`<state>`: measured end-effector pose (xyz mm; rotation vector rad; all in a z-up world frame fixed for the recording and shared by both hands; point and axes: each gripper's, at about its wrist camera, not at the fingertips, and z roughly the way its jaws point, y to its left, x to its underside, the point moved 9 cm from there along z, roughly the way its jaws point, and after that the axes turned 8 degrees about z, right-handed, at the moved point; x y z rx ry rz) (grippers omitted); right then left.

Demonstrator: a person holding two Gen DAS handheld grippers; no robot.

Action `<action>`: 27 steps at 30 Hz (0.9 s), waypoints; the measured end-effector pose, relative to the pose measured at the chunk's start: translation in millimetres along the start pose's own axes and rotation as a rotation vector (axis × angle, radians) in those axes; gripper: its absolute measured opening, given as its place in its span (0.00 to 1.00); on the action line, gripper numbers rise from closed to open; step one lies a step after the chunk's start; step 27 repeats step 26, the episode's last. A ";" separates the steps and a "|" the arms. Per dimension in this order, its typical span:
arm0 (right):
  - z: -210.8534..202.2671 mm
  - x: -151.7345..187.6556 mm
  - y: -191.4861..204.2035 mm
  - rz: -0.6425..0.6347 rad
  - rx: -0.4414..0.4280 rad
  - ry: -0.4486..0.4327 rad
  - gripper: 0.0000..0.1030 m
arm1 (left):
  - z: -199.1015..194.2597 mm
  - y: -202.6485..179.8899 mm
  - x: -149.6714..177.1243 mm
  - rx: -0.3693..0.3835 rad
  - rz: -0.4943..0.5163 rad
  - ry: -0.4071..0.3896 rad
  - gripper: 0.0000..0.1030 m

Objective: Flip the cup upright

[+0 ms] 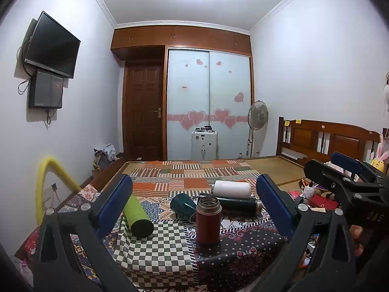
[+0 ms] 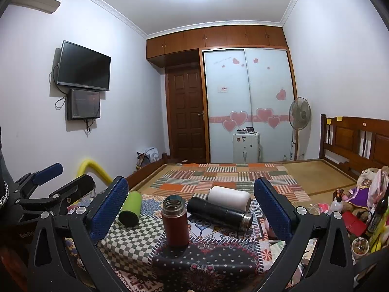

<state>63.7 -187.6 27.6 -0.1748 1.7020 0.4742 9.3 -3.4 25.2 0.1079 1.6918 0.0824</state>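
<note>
Patchwork cloth [image 1: 158, 250] covers a small table at the foot of a bed [image 2: 316, 172]; five drinking vessels sit on it. A red-brown flask [image 1: 208, 219] stands upright with its mouth open, nearest the cameras. Four others lie on their sides: a lime-green cup [image 1: 138, 215] to the left with its dark base toward the viewer, a dark teal cup [image 1: 182, 206] behind the flask, a long black flask [image 1: 237, 204] with a steel end, and a white cup [image 1: 232, 188] just behind that, touching it.

Both tools hang back from the table, side by side. The left gripper [image 1: 194, 206] has its blue-padded jaws spread wide and holding nothing, framing the whole group. The right gripper [image 2: 192, 209] is likewise spread and empty.

Since one vessel already stands, the task seems partly begun or this is a pause between picks; which lying cup comes next cannot be told. The wide jaws suit a grasp across a cup's body before tipping it onto its base.
</note>
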 end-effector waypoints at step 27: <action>1.0 -4.0 -1.4 0.006 0.007 0.004 1.00 | 4.3 -6.0 3.5 0.034 -0.006 0.024 1.00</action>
